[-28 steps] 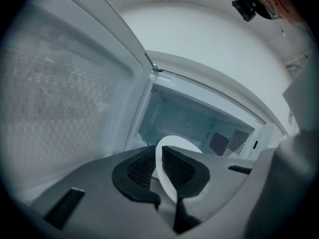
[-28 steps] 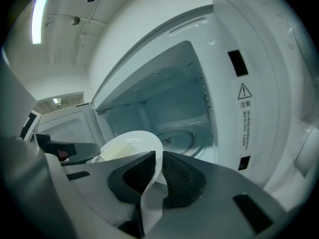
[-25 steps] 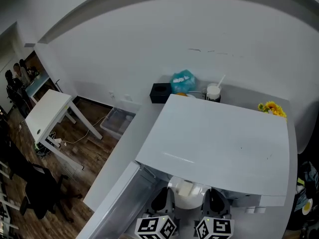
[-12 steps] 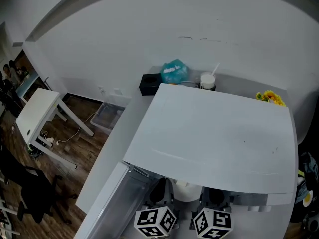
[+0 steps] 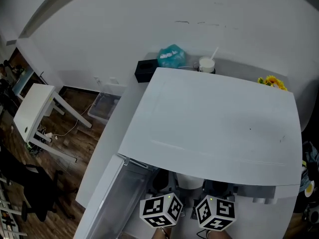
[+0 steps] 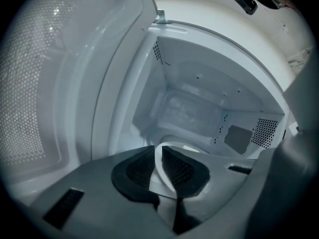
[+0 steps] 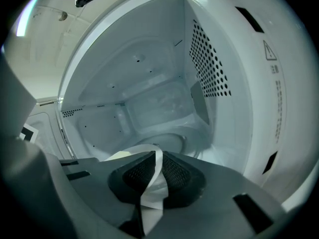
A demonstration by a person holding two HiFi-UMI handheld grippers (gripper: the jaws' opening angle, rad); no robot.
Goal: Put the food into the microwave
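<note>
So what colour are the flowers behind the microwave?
The flowers are yellow, seen best in the head view.

Even, dim indoor light, strong fisheye bending, dark vignetted corners.

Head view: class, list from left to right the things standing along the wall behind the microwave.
black box → teal bag → white cup with a straw → yellow flowers
</note>
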